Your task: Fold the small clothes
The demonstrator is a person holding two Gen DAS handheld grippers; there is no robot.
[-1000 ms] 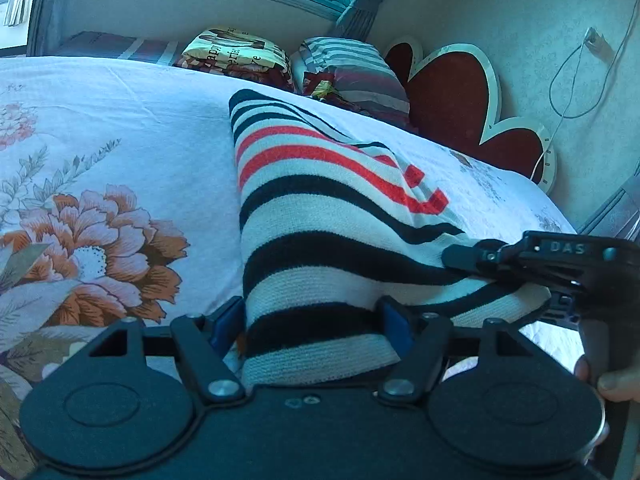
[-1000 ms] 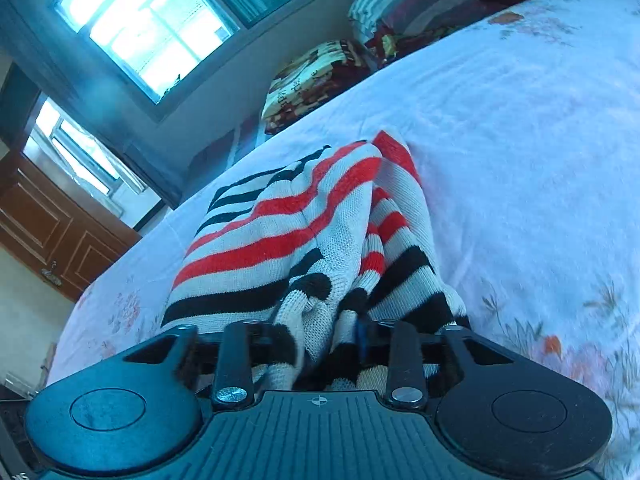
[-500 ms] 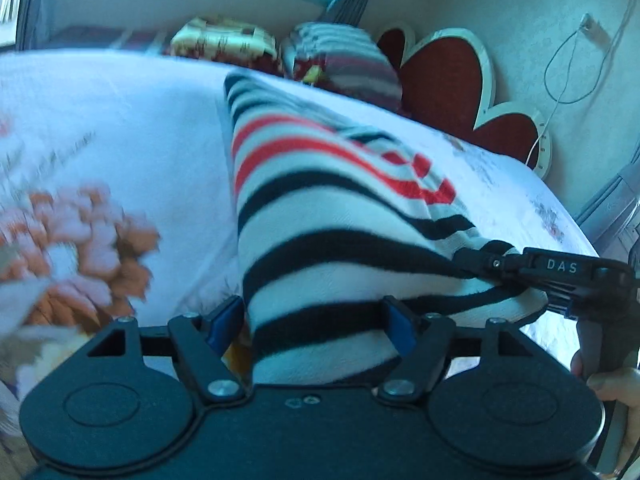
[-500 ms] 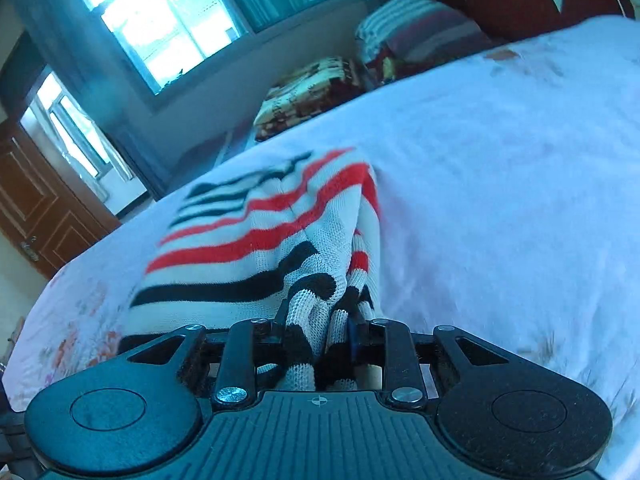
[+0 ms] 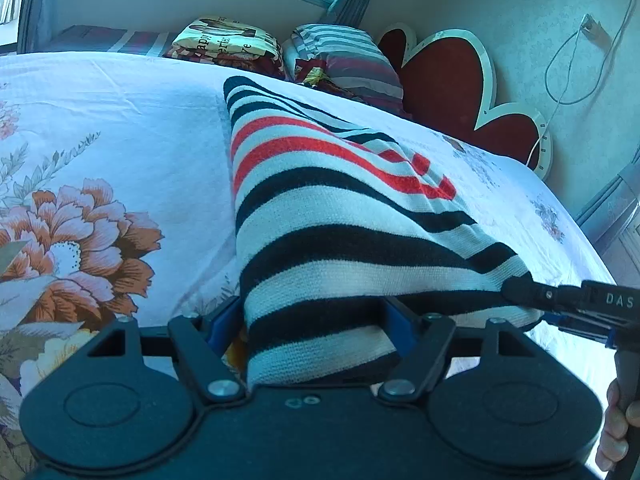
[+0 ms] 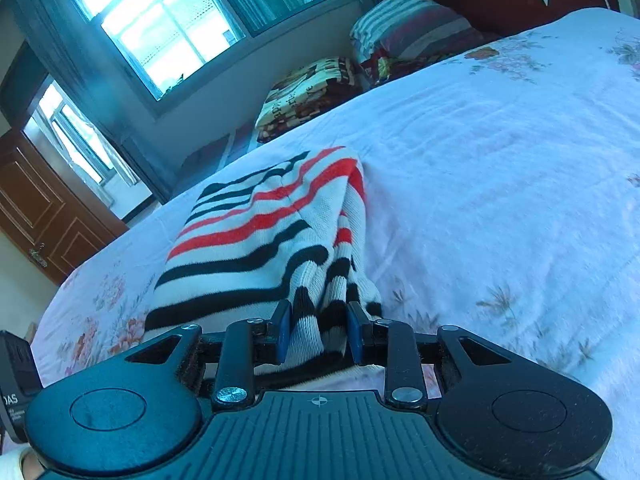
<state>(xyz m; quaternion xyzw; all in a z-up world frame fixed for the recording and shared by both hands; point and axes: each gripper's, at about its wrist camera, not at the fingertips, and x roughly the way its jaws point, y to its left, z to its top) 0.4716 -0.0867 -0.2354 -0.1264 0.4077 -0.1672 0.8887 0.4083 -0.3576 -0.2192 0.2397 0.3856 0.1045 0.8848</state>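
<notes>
Both grippers, left (image 5: 312,320) and right (image 6: 316,332), clamp striped sweater (image 5: 328,208).

Support: bed (image 5: 120,128), covered by a white sheet printed with flowers; large orange-pink bloom (image 5: 76,236) seen at 9 o'clock in the left wrist view.
On it, garment: striped knit garment (image 5: 340,216) (white, black, red bands) laid on the sheet from centre toward 6 o'clock; near end raised off the sheet.
On it, far edge: patterned pillow (image 5: 228,38) at 12 o'clock, striped pillow (image 5: 348,56) just beside it toward 1 o'clock.
Sheet in right wrist view (image 6: 500,160): wrinkled, small floral prints at 4 o'clock.
</notes>
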